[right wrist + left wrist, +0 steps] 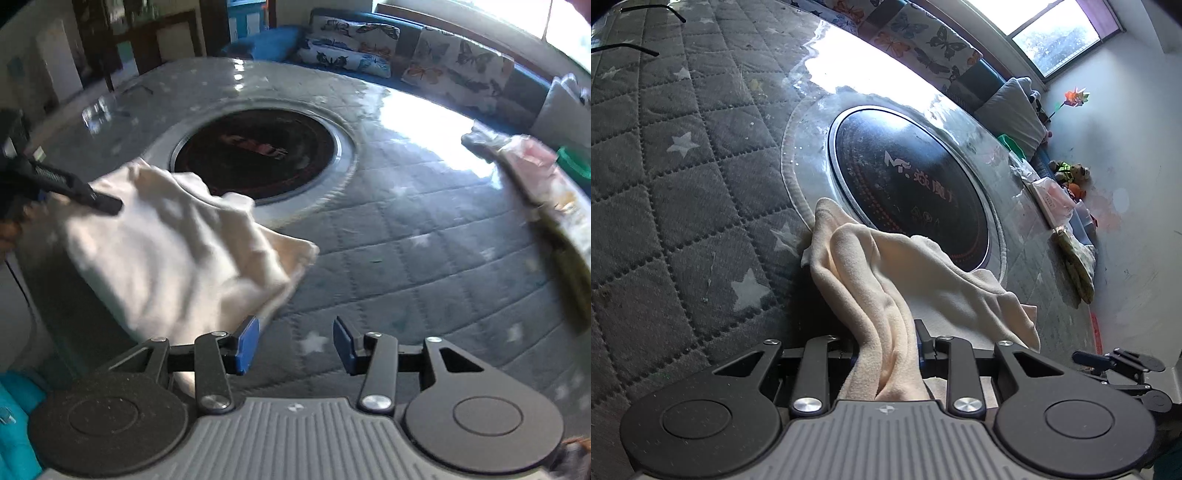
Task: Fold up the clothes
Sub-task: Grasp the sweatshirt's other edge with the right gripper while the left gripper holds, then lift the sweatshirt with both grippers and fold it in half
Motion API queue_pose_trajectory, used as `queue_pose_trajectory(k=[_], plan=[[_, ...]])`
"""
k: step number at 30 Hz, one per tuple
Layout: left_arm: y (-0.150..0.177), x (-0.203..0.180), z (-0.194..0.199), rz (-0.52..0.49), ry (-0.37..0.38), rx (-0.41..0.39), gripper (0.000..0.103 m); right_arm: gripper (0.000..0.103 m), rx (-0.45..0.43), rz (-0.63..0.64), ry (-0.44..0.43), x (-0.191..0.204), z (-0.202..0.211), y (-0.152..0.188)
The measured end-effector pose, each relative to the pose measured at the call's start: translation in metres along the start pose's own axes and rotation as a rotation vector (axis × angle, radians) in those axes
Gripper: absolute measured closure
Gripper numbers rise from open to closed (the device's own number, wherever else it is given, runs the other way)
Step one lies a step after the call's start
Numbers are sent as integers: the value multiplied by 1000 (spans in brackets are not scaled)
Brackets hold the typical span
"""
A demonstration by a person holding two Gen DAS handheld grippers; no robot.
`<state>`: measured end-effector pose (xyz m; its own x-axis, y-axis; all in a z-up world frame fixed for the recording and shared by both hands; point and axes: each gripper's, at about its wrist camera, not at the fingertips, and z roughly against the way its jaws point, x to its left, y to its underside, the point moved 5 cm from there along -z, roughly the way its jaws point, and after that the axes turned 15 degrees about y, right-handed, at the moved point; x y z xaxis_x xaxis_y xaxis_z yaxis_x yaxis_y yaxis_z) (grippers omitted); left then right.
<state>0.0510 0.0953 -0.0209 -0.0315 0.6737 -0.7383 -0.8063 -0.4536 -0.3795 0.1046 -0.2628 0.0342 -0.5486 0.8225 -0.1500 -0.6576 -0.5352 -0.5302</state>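
A cream cloth garment (pixel 905 280) lies bunched on the grey quilted star-pattern table cover (pixel 683 177), partly over the round black cooktop (pixel 908 184). My left gripper (pixel 886 350) is shut on a fold of the cloth, which runs back between its fingers. In the right wrist view the cloth (pixel 166 251) lies at the left, with the left gripper (pixel 107 203) on its far edge. My right gripper (pixel 295 343) is open and empty, just right of the cloth's near corner, above the table cover (pixel 424 266).
The cooktop (pixel 258 151) sits in a metal ring at the table's middle. Folded patterned items (pixel 546 195) lie at the right edge. Butterfly cushions (pixel 454 62) line a bench behind. The right gripper (pixel 1123 365) shows at the left wrist view's lower right.
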Motion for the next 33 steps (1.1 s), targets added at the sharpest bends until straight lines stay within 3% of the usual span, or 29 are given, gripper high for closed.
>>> queue_pose_trajectory(k=[6,10,18,27,31,33], plan=[[1,-1,0,-9,-9,1,74,57,-20,-201,-80,8,-24,6],[1,-1,0,-15,-11,1,74,58,-40,-258,-98,14,-32,8],[0,-4,-2,-42,-25,9,74,74,-70,-374,-127,15,-40,12],[2,-8,-4,-87,-44,13,74,74,-82,-465,-185,11,-44,15],[3,-11,-5,-117,-58,19,74,90,-112,-423,-155,23,-41,13],[3,-12,-5,-133,-66,21,74,91,-145,-405,-134,27,-35,12]])
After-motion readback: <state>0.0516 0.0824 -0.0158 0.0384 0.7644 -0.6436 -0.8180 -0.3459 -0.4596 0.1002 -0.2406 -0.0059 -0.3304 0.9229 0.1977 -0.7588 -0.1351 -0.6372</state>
